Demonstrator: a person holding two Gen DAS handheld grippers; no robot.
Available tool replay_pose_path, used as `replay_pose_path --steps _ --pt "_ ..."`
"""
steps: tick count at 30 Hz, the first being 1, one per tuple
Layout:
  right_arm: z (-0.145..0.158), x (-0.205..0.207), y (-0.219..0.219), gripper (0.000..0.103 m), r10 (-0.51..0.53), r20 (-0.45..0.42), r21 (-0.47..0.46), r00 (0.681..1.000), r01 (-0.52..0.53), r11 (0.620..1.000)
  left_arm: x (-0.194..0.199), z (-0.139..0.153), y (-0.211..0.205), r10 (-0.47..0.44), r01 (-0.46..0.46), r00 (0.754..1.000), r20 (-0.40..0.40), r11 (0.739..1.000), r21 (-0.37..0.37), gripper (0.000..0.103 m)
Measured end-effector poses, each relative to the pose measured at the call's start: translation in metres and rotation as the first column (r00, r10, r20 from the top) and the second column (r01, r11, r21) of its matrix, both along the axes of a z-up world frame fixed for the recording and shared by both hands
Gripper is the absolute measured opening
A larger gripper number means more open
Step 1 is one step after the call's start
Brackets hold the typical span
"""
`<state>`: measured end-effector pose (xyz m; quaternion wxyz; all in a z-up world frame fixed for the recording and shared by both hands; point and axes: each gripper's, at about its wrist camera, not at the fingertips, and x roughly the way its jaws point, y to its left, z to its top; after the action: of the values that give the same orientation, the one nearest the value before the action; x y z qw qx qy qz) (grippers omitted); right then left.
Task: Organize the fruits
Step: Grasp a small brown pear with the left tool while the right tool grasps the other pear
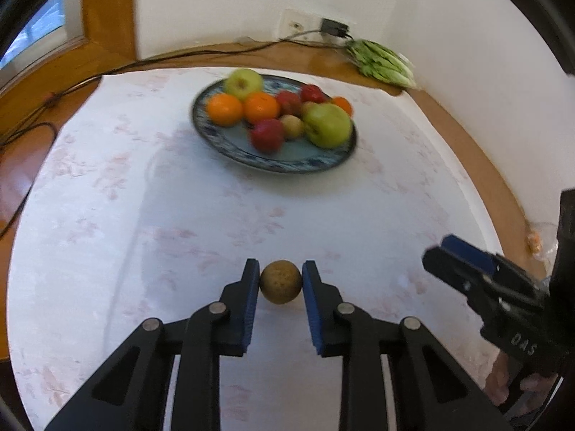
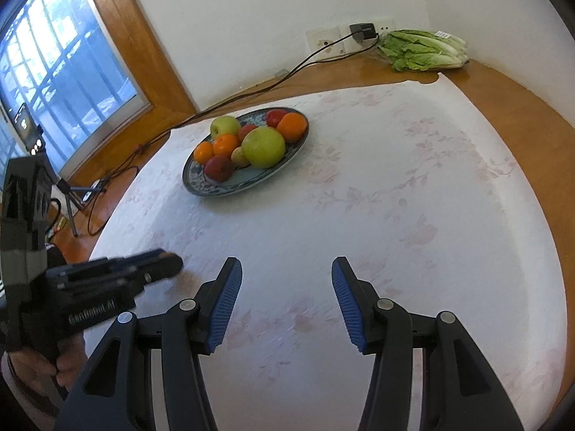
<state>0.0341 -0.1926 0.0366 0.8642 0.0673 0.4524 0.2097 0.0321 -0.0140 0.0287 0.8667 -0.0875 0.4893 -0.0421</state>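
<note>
A small round brown fruit point(image 1: 281, 282) sits low over the white flowered tablecloth point(image 1: 179, 215), and my left gripper point(image 1: 281, 269) is shut on it with a blue pad pressed to each side. Farther back stands a blue patterned plate point(image 1: 287, 165) holding green apples point(image 1: 327, 125), oranges point(image 1: 224, 109), red fruits point(image 1: 266, 135) and a small tan fruit. My right gripper point(image 2: 285, 269) hovers open over bare cloth with nothing between its fingers. It also shows in the left wrist view at the right edge point(image 1: 442, 251). The left gripper point(image 2: 169, 262) appears blurred at the lower left of the right wrist view; the brown fruit is hidden there.
A head of lettuce point(image 2: 420, 50) lies at the back right on the wooden table rim. A black cable point(image 2: 251, 93) runs from a wall plug point(image 2: 363, 31) along the back edge. A tripod point(image 2: 73, 194) with a phone stands by the window at the left.
</note>
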Motion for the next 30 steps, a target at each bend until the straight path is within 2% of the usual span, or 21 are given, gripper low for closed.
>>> replay_pose_path --steps 7,16,20,30 --pt "-0.003 -0.013 0.023 0.053 0.067 -0.02 -0.012 0.998 -0.067 0.998 -0.002 -0.001 0.025 0.06 -0.06 0.998 0.014 0.998 0.006 0.025" --pt "-0.006 -0.027 0.049 0.053 0.162 -0.037 -0.039 0.986 -0.164 0.986 -0.002 -0.004 0.038 0.086 -0.086 0.996 0.024 0.996 0.001 0.025" --pt "-0.013 -0.028 0.057 0.044 0.189 -0.07 -0.032 0.979 -0.192 0.981 -0.001 -0.006 0.037 0.078 -0.078 0.997 0.024 0.997 -0.005 0.025" --pt "-0.02 -0.026 0.064 0.033 0.211 -0.08 -0.026 0.974 -0.213 0.977 -0.002 -0.009 0.04 0.077 -0.077 0.997 0.019 0.997 -0.014 0.025"
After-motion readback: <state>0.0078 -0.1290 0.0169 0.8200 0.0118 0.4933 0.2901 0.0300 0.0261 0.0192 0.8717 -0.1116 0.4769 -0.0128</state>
